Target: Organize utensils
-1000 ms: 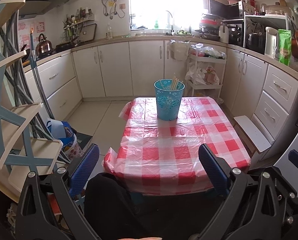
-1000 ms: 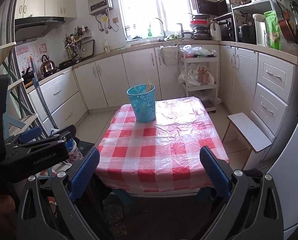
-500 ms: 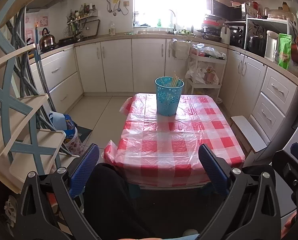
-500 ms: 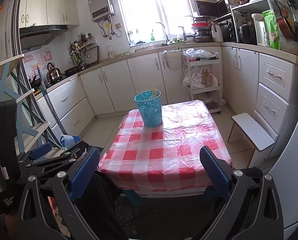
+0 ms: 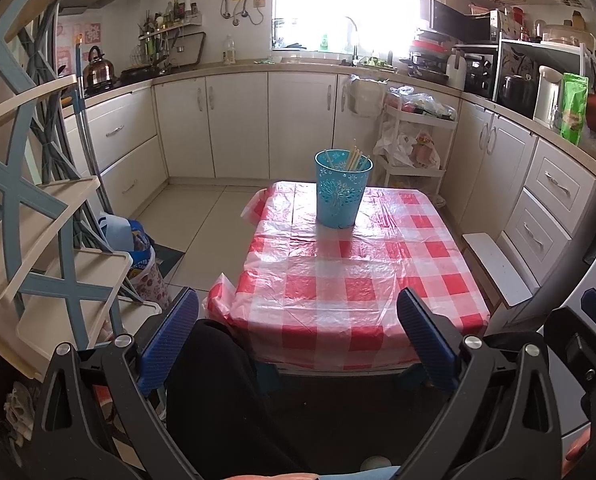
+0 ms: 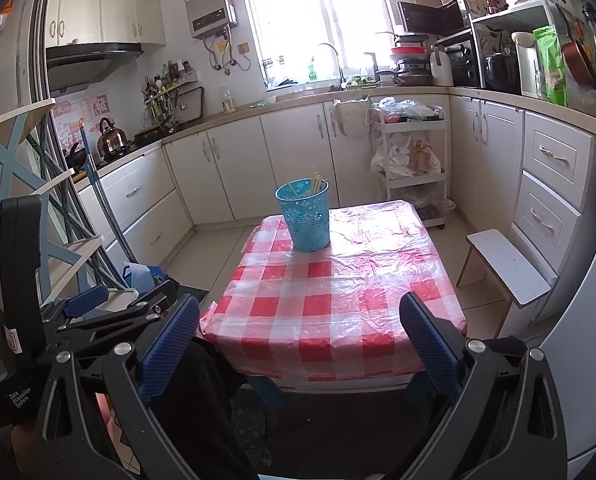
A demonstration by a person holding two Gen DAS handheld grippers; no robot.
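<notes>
Both of your tools are spread wide and carry nothing: the left tool [image 5: 297,332] and the right tool [image 6: 300,334] hang low, short of the near edge of the counter [image 6: 338,292]. The turquoise holder [image 5: 343,188] stands upright well ahead of both tools, toward the far end of the checked cloth, a little left of its middle. A few pale sticks, probably chopsticks [image 5: 354,158], lean inside it against the rim farthest from you. No loose utensil shows on the cloth, so the sorting looks done, or else the holder's contents are your next job; the frames do not settle which.

If you go for the sticks, bring one tool forward over the cloth and above the rim, then come down along their lean. Keep the fingers spread until they straddle the bundle, since thin sticks slip out of a glancing pinch. The holder looks light and may tip, so consider steadying its wall with the other tool.
</notes>
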